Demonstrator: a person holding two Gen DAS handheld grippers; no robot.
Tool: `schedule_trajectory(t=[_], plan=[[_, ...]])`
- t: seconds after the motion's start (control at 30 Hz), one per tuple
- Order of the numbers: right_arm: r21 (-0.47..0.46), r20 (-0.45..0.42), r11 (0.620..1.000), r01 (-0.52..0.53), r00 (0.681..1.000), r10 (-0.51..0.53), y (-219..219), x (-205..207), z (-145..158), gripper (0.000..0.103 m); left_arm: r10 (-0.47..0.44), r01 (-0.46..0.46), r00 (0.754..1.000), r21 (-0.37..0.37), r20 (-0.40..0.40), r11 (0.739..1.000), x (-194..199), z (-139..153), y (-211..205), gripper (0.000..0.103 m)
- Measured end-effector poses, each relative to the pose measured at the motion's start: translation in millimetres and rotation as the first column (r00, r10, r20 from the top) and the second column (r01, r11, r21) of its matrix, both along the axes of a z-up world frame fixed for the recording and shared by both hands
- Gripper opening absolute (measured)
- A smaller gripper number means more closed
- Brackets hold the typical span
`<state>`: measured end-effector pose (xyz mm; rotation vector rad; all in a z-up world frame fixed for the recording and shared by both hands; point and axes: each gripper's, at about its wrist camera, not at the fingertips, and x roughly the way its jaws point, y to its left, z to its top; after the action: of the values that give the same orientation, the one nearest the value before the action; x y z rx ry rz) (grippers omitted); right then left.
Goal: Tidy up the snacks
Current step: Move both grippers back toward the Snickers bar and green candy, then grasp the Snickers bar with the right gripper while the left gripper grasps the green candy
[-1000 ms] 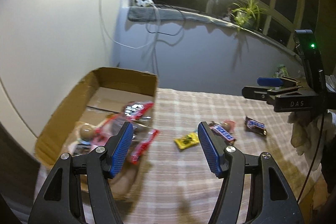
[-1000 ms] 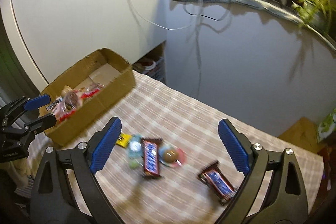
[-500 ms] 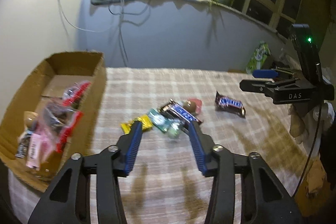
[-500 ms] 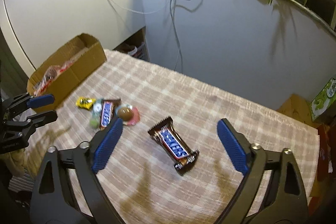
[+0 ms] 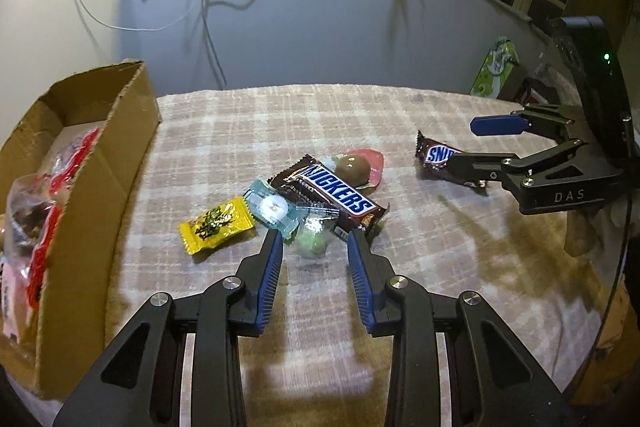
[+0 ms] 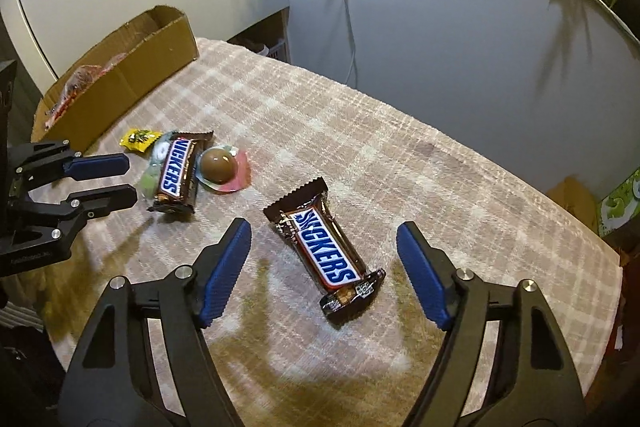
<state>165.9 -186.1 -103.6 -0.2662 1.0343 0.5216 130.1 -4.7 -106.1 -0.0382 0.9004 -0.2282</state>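
Observation:
My left gripper [image 5: 315, 241] is open, its jaws on either side of a green candy [image 5: 313, 242] at the near end of a snack pile: a Snickers bar [image 5: 332, 193], a clear blue-wrapped mint [image 5: 274, 207], a yellow packet [image 5: 216, 223] and a chocolate ball on pink wrap [image 5: 354, 167]. My right gripper [image 6: 324, 241] is open, low over a second Snickers bar [image 6: 325, 253] that lies between its jaws. The cardboard box [image 5: 100, 163] at the left holds several red and pink snack bags.
The table carries a beige plaid cloth [image 6: 400, 155]. A grey wall with hanging cables stands behind. A green carton [image 5: 496, 67] stands past the far right edge. The table's right edge lies near the right gripper [image 5: 496, 143].
Both grippers have dropped and moved in. The left swung from the box to the snack pile and narrowed around the green candy. The right closed in over the lone Snickers bar.

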Motion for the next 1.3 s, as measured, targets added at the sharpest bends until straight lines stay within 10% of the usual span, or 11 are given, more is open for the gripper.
schedule_trajectory(t=[0.43, 0.7, 1.3], plan=[[-0.018, -0.045, 0.999, -0.026, 0.999, 0.026, 8.5, 10.4, -15.9, 0.06, 0.001, 0.0, 0.999, 0.014, -0.033, 1.0, 10.1, -16.3, -1.1, 0.02], [-0.037, -0.064, 0.998, -0.042, 0.997, 0.039, 13.5, 6.0, -21.4, 0.031, 0.006, -0.005, 1.0, 0.025, -0.027, 1.0, 9.0, -15.9, -2.7, 0.019], [-0.001, -0.007, 1.0, -0.013, 1.0, 0.013, 9.5, -14.1, 9.9, 0.029, 0.026, -0.025, 0.998, -0.015, 0.055, 1.0, -18.8, 16.2, 13.5, 0.019]])
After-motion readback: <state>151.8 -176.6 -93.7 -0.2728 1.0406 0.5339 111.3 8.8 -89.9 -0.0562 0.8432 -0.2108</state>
